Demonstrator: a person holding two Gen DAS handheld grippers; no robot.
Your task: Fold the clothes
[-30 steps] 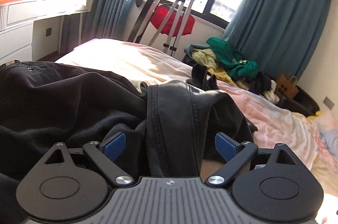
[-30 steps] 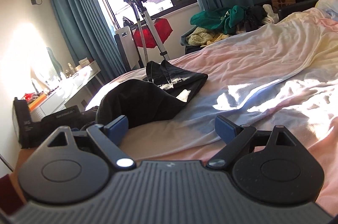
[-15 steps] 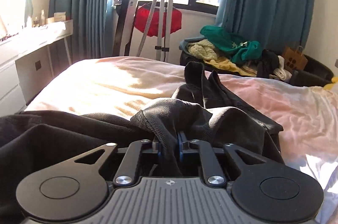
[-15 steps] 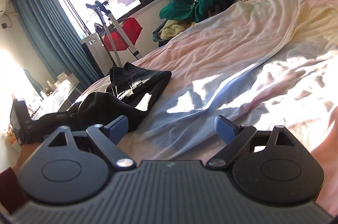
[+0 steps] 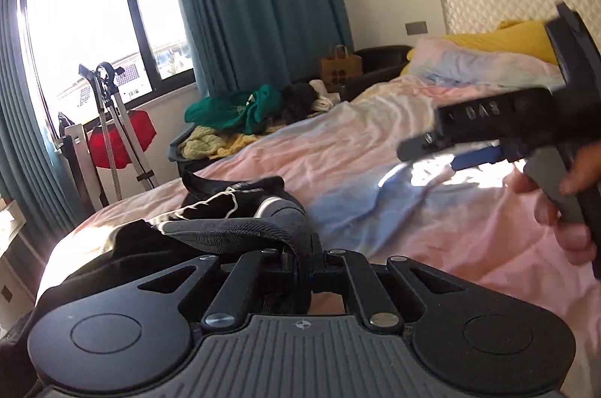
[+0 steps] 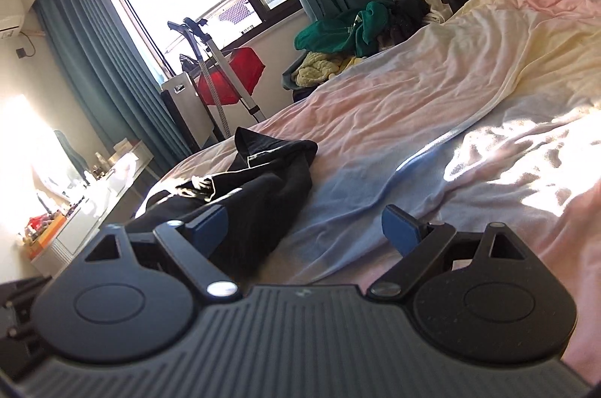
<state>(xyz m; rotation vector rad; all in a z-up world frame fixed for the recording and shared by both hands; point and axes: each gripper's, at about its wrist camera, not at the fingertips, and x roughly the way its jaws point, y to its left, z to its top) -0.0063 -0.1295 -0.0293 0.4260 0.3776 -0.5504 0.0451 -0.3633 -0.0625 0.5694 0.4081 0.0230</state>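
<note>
The left gripper (image 5: 306,276), spread wide around a dark fold a second ago, is now pinched tight on a gathered edge of the black garment (image 5: 240,229). It has swung round with it too: half a second back it faced the window squarely, and now it looks across the bed (image 5: 375,172) toward the pillows (image 5: 469,63), so the cloth seems to be getting lifted or dragged that way. The rest of the garment trails in a crumpled heap near the foot of the bed, a white drawstring (image 5: 225,200) showing on top.

The right gripper (image 6: 304,225) has stayed spread, pinching nothing, low over the sheet just beside the heap. From the left camera it shows blurred, so it is on the move.

My read: one corner is secured, and the fold cannot start until the right gripper takes a second edge so the garment can be pulled flat.
</note>
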